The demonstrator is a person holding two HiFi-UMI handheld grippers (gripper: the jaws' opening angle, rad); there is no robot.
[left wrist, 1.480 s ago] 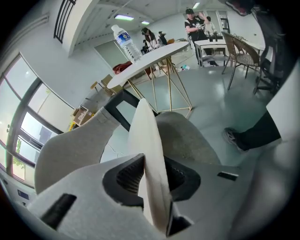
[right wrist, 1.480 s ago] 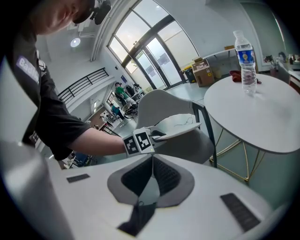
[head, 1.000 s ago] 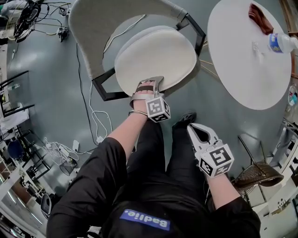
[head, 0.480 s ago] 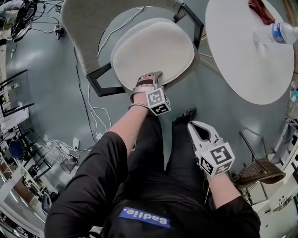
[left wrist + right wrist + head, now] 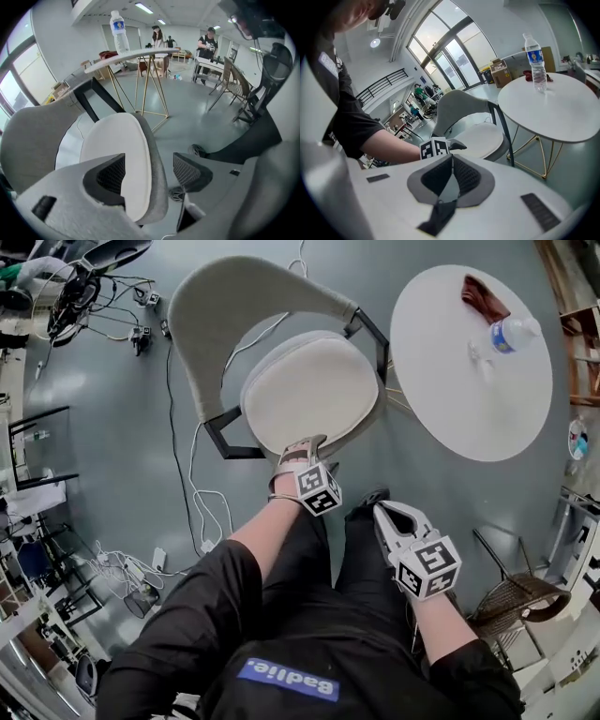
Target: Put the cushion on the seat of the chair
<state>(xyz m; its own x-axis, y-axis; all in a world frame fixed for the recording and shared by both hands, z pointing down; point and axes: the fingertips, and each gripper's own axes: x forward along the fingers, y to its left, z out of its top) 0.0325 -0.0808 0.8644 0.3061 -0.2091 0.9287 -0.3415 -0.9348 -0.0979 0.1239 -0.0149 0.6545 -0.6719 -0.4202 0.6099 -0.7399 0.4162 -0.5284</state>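
The off-white round padded cushion (image 5: 309,390) lies flat on the seat of the chair (image 5: 225,296), which has a curved grey backrest and a black frame, and covers the seat from the backrest to the front edge. A grey band runs under the cushion's rim. I cannot tell whether that band is the cushion's side or the seat below it.

The left hand-held gripper (image 5: 302,444) points steeply down at the front edge of the seat, on the side nearest the person. Its jaws are opening. The left gripper view shows the cushion's rim between them, with the pad on the grey-band side clear of it. The right hand-held gripper (image 5: 386,512) hangs over the person's black trousers, well apart from the chair. Its jaws are together, tips touching, with nothing between them.

Beside the chair stands a white round desk (image 5: 450,399) on thin gold-coloured legs. A clear plastic water bottle (image 5: 502,336) with a blue label stands upright on it. Near the bottle, a reddish-brown cloth (image 5: 483,298) lies at the desk's far edge. White cables (image 5: 192,484) trail over the grey floor on the chair's other side.
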